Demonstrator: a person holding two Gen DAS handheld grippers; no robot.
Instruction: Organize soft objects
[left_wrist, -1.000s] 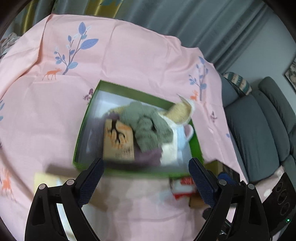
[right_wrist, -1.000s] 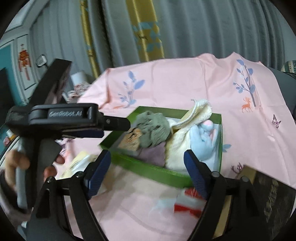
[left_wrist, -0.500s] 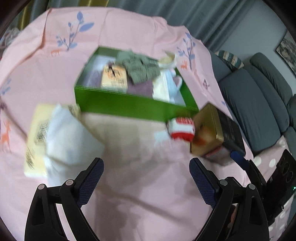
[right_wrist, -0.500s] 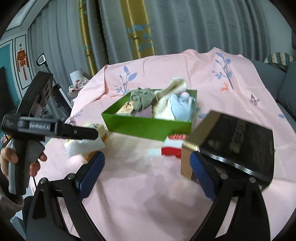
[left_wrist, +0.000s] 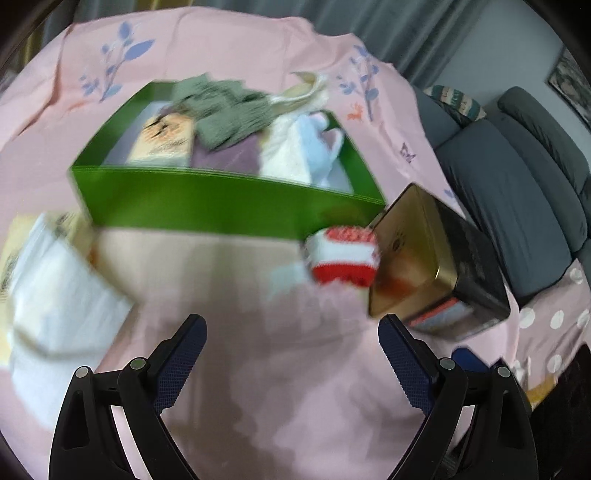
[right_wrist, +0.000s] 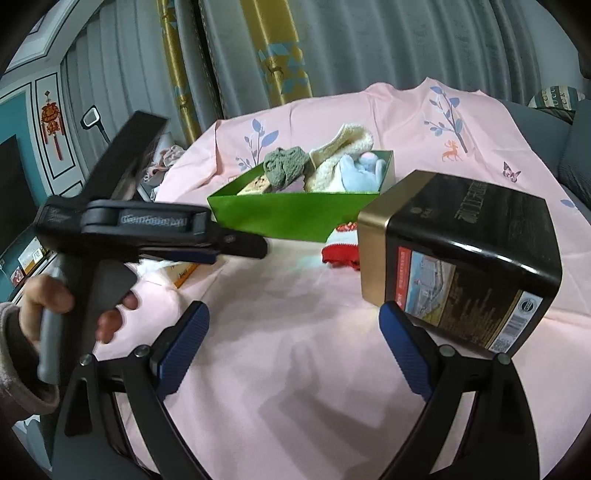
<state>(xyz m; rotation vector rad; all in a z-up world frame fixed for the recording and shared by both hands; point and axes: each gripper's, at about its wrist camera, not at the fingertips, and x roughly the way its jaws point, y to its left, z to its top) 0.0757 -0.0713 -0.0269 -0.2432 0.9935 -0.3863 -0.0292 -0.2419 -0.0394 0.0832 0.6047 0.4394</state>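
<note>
A green box (left_wrist: 221, 206) holds a grey-green knit (left_wrist: 225, 110), a purple cloth (left_wrist: 225, 157), a cream and pale blue soft piece (left_wrist: 299, 147) and a tan card (left_wrist: 162, 142). It also shows in the right wrist view (right_wrist: 295, 218). A red and white soft roll (left_wrist: 341, 256) lies on the pink cloth just in front of the box, beside the tin; the right wrist view (right_wrist: 341, 247) shows it too. My left gripper (left_wrist: 291, 354) is open and empty, short of the roll. My right gripper (right_wrist: 293, 339) is open and empty over bare cloth.
A black and gold tin (left_wrist: 436, 266) lies on its side right of the roll, close to my right gripper's right finger (right_wrist: 404, 347). A white packet on a yellow box (left_wrist: 48, 280) lies at the left. A grey sofa (left_wrist: 517, 177) stands to the right.
Both grippers have pulled back from over the green box toward the near side of the table. The roll and the tin have come into fuller view. Both stay open.
</note>
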